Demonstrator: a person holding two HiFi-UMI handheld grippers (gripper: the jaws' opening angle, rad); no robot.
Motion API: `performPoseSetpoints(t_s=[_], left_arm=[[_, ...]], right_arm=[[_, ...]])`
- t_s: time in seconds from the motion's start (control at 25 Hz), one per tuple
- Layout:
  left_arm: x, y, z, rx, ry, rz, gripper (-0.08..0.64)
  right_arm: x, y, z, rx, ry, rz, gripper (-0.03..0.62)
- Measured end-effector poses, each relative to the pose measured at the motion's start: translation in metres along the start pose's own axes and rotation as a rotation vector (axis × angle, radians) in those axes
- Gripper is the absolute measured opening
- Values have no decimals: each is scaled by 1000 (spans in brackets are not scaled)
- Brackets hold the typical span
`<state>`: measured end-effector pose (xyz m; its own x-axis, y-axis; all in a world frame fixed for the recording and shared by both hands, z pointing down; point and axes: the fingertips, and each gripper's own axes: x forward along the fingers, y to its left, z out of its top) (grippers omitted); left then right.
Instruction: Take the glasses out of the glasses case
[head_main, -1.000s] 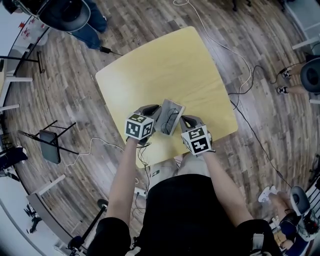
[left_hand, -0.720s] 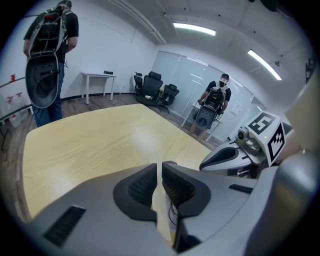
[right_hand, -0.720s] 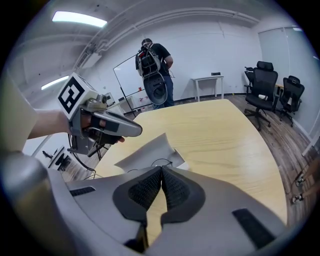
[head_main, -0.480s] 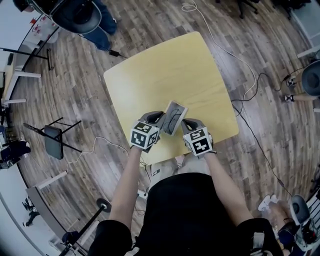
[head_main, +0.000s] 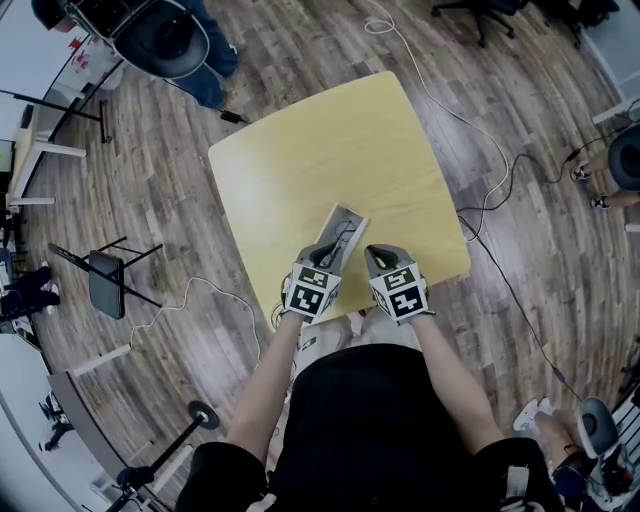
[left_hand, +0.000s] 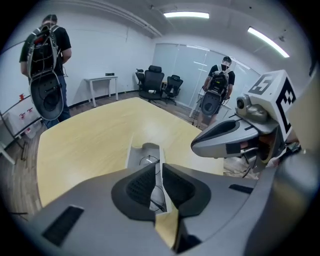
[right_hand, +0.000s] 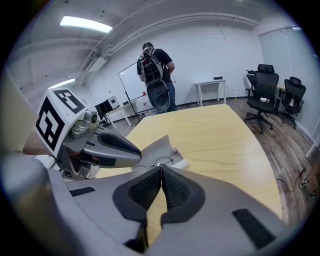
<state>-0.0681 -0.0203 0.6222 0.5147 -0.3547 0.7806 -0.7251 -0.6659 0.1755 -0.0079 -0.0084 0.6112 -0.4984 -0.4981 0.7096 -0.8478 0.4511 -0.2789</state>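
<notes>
Open glasses case (head_main: 342, 222) on the yellow worktop (head_main: 330, 140), both grippers at its near end.
The left gripper (left_hand: 161, 167) has its fingers pinching the case's side wall; the right gripper (right_hand: 161, 169) has its fingers pressed together, tips at the glasses (left_hand: 147, 161) lying inside.

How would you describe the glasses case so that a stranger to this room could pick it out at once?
Find the square yellow table on the wooden floor and go to its edge nearest the person. There, between the left gripper and the right gripper, is the glasses case: unlike those marker-cubed tools, it is a grey open shell with thin wire glasses inside.
</notes>
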Motion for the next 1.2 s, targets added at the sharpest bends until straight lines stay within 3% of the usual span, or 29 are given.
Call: performPoseSetpoints(t_s=[0.12, 0.52, 0.88, 1.2], left_arm=[[12, 0, -10, -5, 12, 44, 100], [39, 11, -29, 52, 119, 146, 126], [54, 24, -35, 47, 195, 186, 123], [58, 23, -37, 93, 233, 181, 57]], right_arm=[[-9, -1, -4, 4, -12, 0, 18], [-21, -5, -15, 19, -10, 2, 18], [-21, -13, -21, 37, 12, 7, 18], [-20, -16, -20, 54, 14, 9, 18]])
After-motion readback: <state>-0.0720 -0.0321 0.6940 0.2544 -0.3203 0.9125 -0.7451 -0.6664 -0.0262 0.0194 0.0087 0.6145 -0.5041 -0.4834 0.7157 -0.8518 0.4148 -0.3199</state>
